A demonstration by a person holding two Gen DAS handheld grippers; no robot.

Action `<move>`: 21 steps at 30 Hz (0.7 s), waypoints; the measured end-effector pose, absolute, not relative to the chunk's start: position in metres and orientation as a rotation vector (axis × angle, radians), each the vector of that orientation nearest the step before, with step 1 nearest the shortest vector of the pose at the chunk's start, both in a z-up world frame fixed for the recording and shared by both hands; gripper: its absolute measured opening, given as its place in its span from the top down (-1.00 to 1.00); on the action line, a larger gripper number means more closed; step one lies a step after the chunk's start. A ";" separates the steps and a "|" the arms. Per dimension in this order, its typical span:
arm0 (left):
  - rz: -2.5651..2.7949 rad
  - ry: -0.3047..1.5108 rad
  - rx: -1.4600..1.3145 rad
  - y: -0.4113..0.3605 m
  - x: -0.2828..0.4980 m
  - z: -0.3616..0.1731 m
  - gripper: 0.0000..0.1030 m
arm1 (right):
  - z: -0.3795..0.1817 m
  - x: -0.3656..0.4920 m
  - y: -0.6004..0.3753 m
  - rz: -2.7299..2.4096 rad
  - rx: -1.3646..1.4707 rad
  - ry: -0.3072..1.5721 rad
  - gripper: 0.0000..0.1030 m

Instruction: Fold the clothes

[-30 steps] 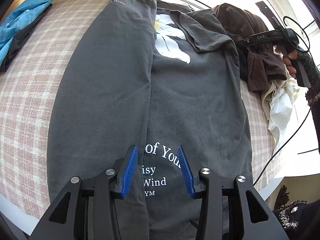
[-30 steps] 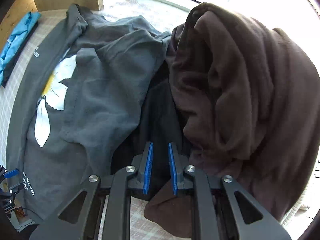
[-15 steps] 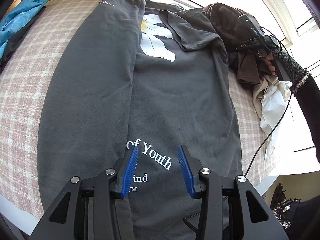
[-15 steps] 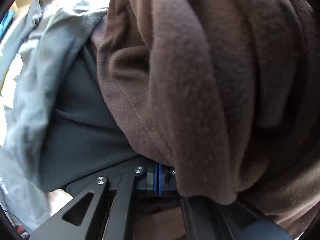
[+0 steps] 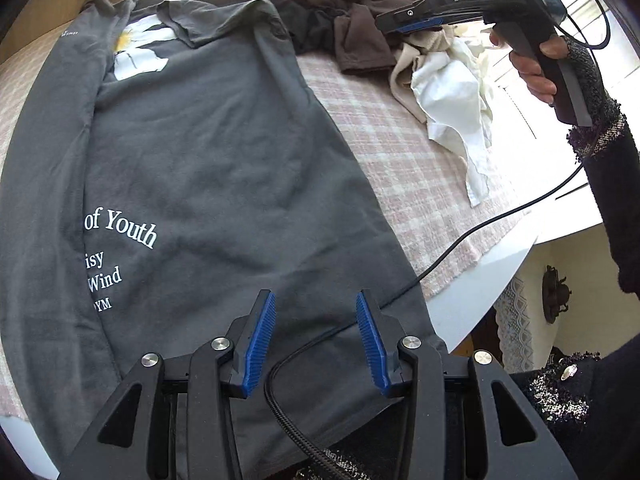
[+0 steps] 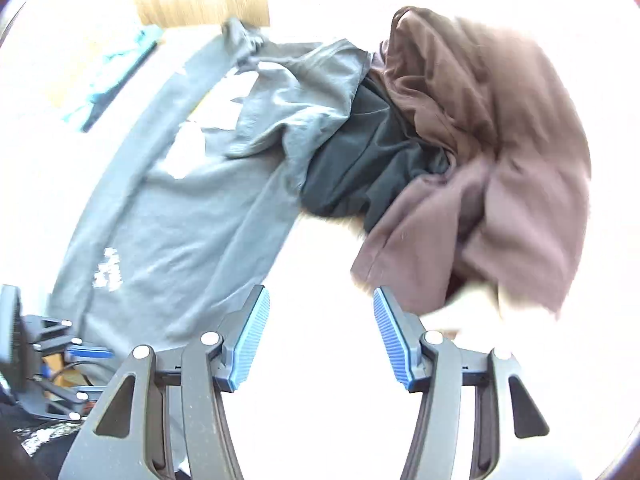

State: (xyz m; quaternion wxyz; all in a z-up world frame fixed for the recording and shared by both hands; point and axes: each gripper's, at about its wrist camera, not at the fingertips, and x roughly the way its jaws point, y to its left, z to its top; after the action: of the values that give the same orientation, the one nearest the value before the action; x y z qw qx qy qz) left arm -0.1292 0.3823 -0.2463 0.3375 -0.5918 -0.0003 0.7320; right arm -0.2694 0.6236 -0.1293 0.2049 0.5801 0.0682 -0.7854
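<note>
A dark grey T-shirt (image 5: 208, 152) with white lettering and a daisy print lies lengthwise on the checked table (image 5: 400, 160), its left side folded over. My left gripper (image 5: 316, 300) is open and empty above the shirt's hem near the front edge. My right gripper (image 6: 320, 296) is open and empty, held above the table to the right of the shirt (image 6: 192, 208). It also shows in the left wrist view (image 5: 404, 24) over the heap of clothes.
A brown garment (image 6: 488, 152) and a black one (image 6: 360, 160) are heaped at the shirt's right shoulder. White and beige clothes (image 5: 456, 92) lie by the right edge. A black cable (image 5: 460, 248) trails over the table's front right corner. A blue garment (image 6: 116, 76) lies far left.
My right gripper has let go of the brown garment, opened and pulled back. My left gripper has swung right along the hem, staying open.
</note>
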 end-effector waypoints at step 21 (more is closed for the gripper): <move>1.889 0.393 -1.282 0.482 0.010 -0.261 0.22 | -0.145 -0.036 0.752 -2.463 1.685 -0.352 -0.04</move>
State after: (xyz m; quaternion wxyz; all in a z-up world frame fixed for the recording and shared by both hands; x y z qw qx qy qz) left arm 0.0099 0.4818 -0.2611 0.4010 -0.5070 0.1554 0.7470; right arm -0.0357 0.7520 -0.1449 0.0680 0.5595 -0.1168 -0.8177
